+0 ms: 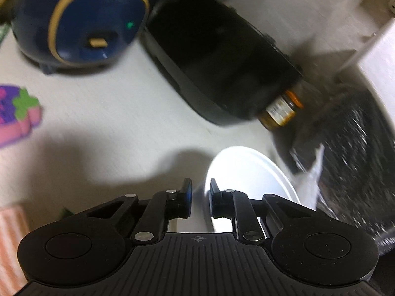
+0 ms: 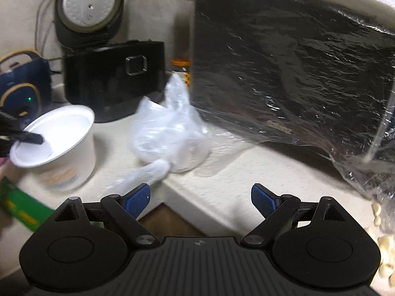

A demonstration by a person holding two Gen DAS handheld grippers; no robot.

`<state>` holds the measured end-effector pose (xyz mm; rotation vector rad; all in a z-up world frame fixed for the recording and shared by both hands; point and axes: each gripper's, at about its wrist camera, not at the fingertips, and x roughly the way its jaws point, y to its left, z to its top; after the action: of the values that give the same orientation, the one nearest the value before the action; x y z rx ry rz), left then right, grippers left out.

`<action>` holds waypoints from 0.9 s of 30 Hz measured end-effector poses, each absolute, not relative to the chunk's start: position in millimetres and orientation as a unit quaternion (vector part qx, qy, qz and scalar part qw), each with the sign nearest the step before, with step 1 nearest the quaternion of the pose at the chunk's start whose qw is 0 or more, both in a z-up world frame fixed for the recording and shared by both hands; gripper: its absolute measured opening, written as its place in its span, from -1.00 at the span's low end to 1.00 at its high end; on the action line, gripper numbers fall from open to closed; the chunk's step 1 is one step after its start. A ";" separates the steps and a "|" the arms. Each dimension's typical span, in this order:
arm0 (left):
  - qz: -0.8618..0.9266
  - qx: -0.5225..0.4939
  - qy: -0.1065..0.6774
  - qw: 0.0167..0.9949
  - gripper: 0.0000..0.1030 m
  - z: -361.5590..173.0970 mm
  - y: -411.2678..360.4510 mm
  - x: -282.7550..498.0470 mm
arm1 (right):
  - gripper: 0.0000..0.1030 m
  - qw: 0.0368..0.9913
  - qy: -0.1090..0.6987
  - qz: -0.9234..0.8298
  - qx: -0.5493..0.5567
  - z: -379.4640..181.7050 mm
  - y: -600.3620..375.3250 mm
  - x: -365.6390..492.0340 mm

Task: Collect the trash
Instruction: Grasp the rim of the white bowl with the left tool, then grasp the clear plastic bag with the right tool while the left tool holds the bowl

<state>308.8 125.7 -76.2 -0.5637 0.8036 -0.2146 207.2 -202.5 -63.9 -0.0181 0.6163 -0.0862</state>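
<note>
Blue-padded and spread wide, the right claw (image 2: 200,196) held nothing; the crumpled clear plastic bag (image 2: 167,133) lay just ahead and slightly left of it on the pale counter (image 2: 259,172), its twisted tail trailing toward the left pad. Leftward, the white plastic tub (image 2: 61,143) was pinched at its rim by the left claw (image 1: 200,198). That made the right claw the nearer one for the bag. Motion blur hid whether the bag held anything; behind it stood a film-wrapped black microwave (image 2: 296,74).

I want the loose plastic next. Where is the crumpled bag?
Right wrist view: the crumpled bag lies on the counter between the white cup and the wrapped microwave.
</note>
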 end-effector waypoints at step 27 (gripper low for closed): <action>-0.072 -0.268 0.362 0.890 -0.68 -57.3 135.9 279.6 | -0.64 0.949 0.306 -0.001 -0.070 -80.5 -172.1 319.8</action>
<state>279.6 135.9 -57.3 -0.5558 0.7521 -0.1487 319.8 -172.1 -80.5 -0.1428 0.6223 -0.0013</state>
